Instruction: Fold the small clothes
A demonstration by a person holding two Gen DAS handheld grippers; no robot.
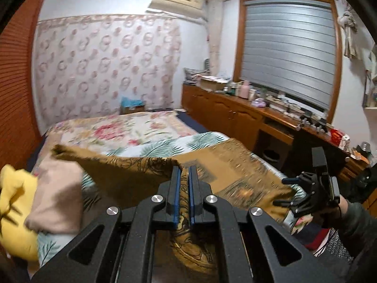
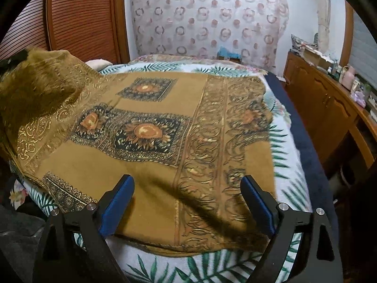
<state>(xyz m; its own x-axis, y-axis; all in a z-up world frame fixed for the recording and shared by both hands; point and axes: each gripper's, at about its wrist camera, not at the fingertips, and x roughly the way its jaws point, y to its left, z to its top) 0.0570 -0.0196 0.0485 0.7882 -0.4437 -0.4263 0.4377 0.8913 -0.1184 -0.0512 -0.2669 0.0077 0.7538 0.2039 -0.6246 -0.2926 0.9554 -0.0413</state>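
The yellow garment (image 1: 14, 210) is running off the left edge, motion is blurring the lifted brown scarf (image 1: 132, 167), and dresser clutter (image 1: 254, 92) is staying too small to identify.

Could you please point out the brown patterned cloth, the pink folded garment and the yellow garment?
brown patterned cloth (image 2: 153, 169): right wrist view, plain central area.
pink folded garment (image 1: 59, 193): left wrist view, top face.
yellow garment (image 1: 14, 200): left wrist view, middle.

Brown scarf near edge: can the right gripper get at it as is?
Probably yes: the right gripper is open over the brown scarf, whose near edge lies bare, nothing between.
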